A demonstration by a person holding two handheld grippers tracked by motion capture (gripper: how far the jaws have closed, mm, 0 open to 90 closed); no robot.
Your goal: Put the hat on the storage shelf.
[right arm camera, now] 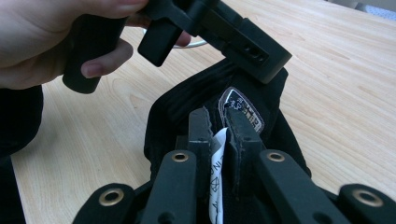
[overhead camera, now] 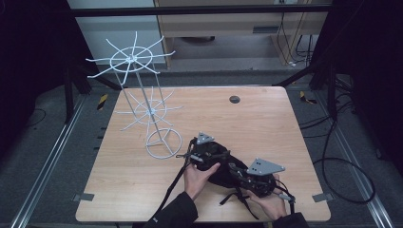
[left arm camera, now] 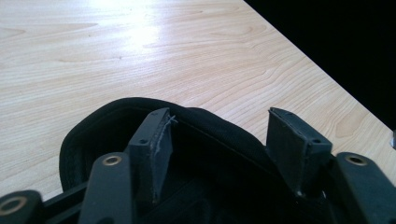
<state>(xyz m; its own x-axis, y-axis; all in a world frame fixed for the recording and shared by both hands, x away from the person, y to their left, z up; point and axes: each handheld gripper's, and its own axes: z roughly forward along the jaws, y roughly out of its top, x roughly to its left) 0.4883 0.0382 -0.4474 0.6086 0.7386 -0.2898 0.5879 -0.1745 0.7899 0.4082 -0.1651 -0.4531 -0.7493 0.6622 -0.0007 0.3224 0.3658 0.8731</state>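
Black bag (right arm camera: 196, 105) pinched in right gripper (right arm camera: 219, 128)

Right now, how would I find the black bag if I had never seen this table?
Start at the wooden table and look to its near edge, where two hands come in. The black bag lies flat between them, under the left gripper and pinched by the right gripper. It is soft and dark, unlike the white wire rack standing farther back.
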